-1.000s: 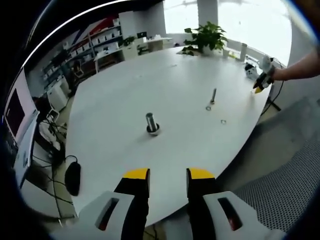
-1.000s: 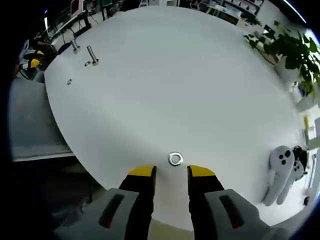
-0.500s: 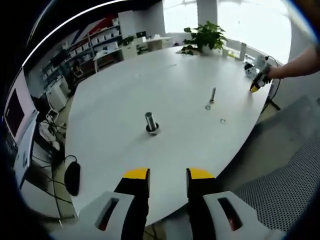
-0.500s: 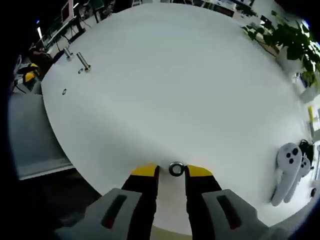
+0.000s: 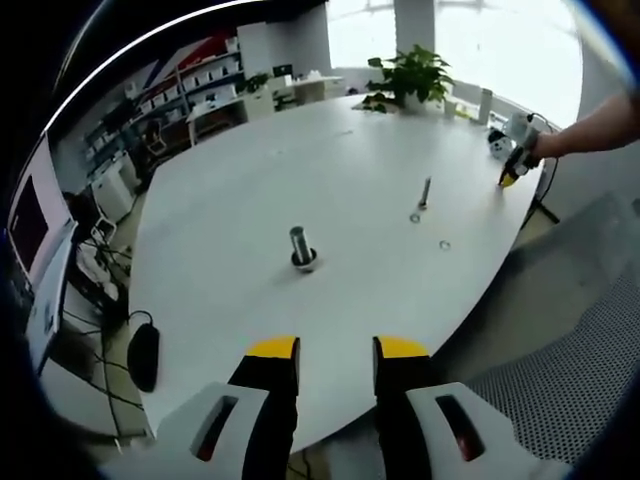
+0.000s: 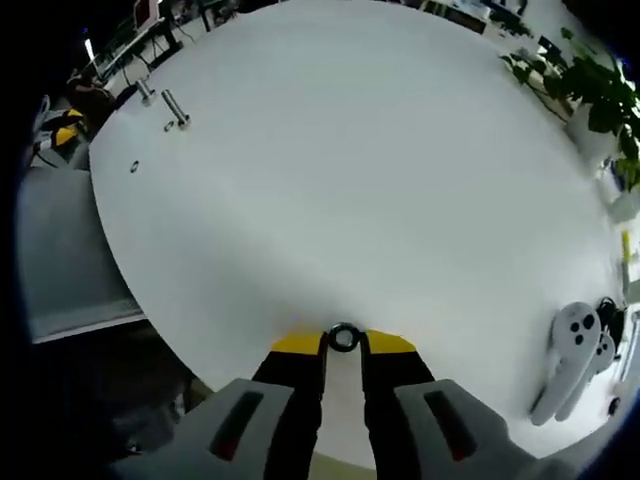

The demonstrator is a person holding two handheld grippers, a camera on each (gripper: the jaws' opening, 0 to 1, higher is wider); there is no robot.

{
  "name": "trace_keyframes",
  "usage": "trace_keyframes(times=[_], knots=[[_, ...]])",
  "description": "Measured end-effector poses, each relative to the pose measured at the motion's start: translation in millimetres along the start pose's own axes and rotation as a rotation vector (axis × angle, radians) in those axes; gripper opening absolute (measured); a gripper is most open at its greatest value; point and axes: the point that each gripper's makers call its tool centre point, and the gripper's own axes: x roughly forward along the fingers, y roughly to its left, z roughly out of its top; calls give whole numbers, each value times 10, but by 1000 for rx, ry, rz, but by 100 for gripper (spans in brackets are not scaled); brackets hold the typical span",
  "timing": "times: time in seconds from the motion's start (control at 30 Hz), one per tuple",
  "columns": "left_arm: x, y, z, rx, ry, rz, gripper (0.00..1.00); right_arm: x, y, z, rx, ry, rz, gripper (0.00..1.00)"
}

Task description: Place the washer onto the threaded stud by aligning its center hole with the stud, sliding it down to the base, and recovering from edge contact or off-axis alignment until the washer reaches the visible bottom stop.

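Right gripper (image 6: 343,342): yellow-tipped jaws pinch the washer (image 6: 343,337) near the white table (image 6: 350,160) edge | Left gripper (image 5: 336,348): jaws spread, holding nothing, at the table's near rim | Threaded stud (image 5: 299,245): upright in its base, well apart from the washer | Second stud (image 5: 425,192): farther off, small washers beside it.

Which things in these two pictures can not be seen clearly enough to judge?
- Right gripper view: whether the right tool lifts the washer off the table; its yellow tips hide the contact.
- Left gripper view: threads on the stud, too small.
- Left gripper view: small ring near the table edge, too small to identify.
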Motion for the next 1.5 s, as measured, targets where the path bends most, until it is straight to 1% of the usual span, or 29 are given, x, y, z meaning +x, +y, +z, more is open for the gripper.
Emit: trace_keyframes(times=[0.03, 0.13, 0.27, 0.33, 0.4, 0.47, 0.7, 0.83, 0.97, 1.2, 1.27, 1.3, 1.5], knots=[[-2, 4, 2, -1, -2, 1, 27, -8, 12, 1, 3, 5, -1, 16], [1, 9, 4, -4, -4, 1, 27, 2, 8, -8, -25, 12, -4, 16], [1, 1, 9, -1, -5, -3, 27, -5, 21, -7, -33, 25, -9, 16], [2, -1, 10, 0, -6, -4, 27, -1, 14, -6, -22, 28, -14, 15], [3, -7, 11, -1, -5, -7, 27, -4, -2, -8, 19, 10, -11, 15], [3, -9, 14, 0, -6, -8, 27, 0, -16, -13, 39, -9, -8, 15], [2, -15, 16, 0, -7, -11, 27, 11, 7, 16, 28, -20, -21, 15], [8, -16, 11, -1, -5, -14, 27, 19, 66, 89, 34, -43, -19, 14], [12, -20, 11, 1, -4, -16, 27, 35, 134, 139, -2, -45, -21, 14], [8, -18, 14, -5, -7, -15, 27, 62, 180, 227, -5, -51, -9, 14], [5, -18, 18, -5, -8, -15, 27, 69, 229, 265, -26, -51, -7, 14], [7, -22, 16, -5, -6, -17, 27, 64, 299, 360, -57, -61, -7, 14], [6, -17, 33, -7, -16, -18, 27, 37, 433, 580, -98, -84, 1, 14]])
